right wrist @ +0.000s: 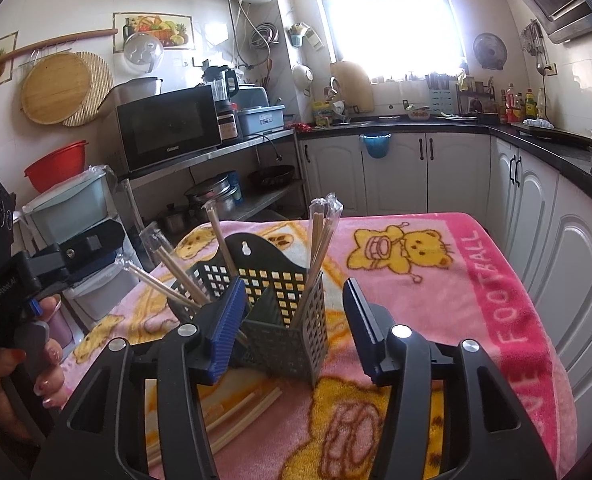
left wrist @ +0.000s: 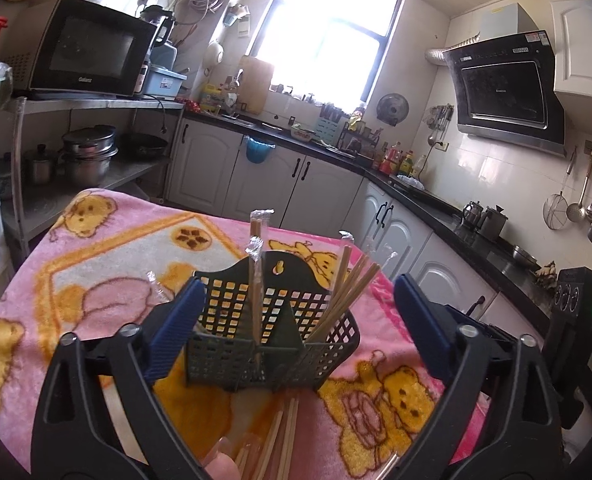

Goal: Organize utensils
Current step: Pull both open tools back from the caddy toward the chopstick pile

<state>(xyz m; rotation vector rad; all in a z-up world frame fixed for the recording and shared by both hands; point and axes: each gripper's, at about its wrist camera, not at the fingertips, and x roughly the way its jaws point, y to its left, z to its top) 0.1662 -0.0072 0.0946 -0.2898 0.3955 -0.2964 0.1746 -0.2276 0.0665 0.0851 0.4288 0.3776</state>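
Observation:
A dark green slotted utensil holder (left wrist: 272,332) stands on the pink bear blanket (left wrist: 96,264). It holds several wrapped chopsticks (left wrist: 350,292), upright and leaning. My left gripper (left wrist: 296,320) is open and empty, its blue pads on either side of the holder. More wrapped chopsticks (left wrist: 284,436) lie on the blanket just in front of the holder. In the right wrist view the holder (right wrist: 272,312) sits ahead, with chopsticks (right wrist: 322,236) standing in it and loose ones (right wrist: 244,416) lying on the blanket. My right gripper (right wrist: 292,324) is open and empty, close to the holder.
The left gripper's body and the hand holding it (right wrist: 28,320) show at the left of the right wrist view. A steel rack with a microwave (right wrist: 168,128) and pots stands beyond the table. White cabinets (right wrist: 536,216) run along the right, close to the table edge.

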